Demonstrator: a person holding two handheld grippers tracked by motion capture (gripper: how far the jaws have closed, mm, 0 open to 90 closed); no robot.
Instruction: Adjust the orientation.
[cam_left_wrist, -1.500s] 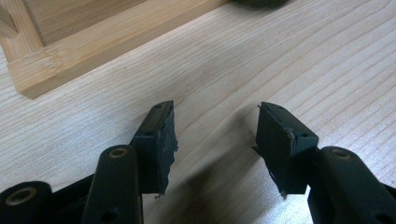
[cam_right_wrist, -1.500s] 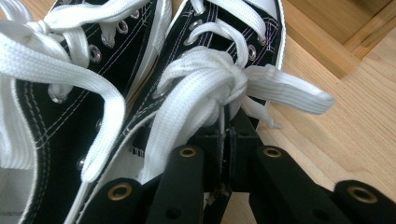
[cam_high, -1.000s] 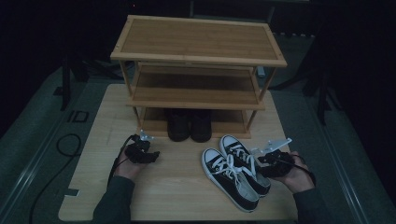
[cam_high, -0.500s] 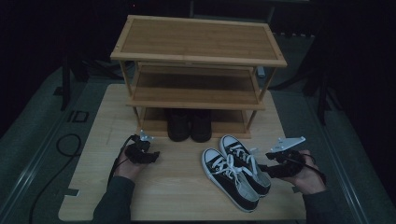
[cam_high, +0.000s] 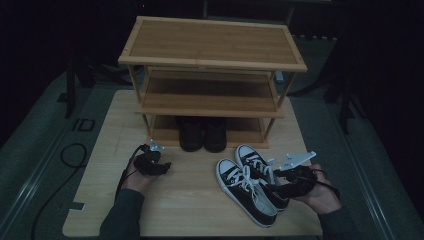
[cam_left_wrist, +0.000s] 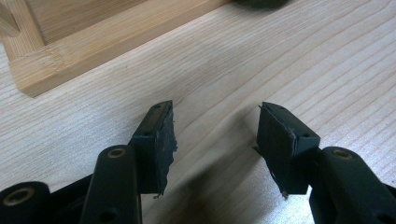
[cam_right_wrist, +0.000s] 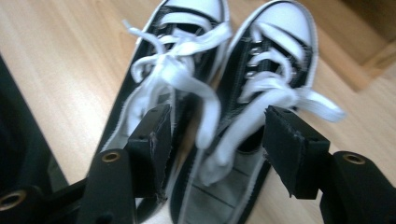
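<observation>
A pair of black and white sneakers lies side by side on the wooden board, toes toward the rack. My right gripper hovers just behind and above their heels. Its jaws have just been opening and stand open. In the right gripper view the white laces and both heel openings of the sneakers lie below the gap of the right gripper, with neither pad pressing on them. My left gripper rests low over the bare board, and its jaws are open with nothing between them in the left gripper view.
A three-tier bamboo shoe rack stands at the back of the wooden board. A pair of dark boots sits on its bottom tier. The rack's base corner is close ahead of my left gripper. A cable lies on the floor at the left.
My right hand has drawn slightly back from the sneakers' heels and lifted a little. The sneakers and my left hand have stayed where they were.
</observation>
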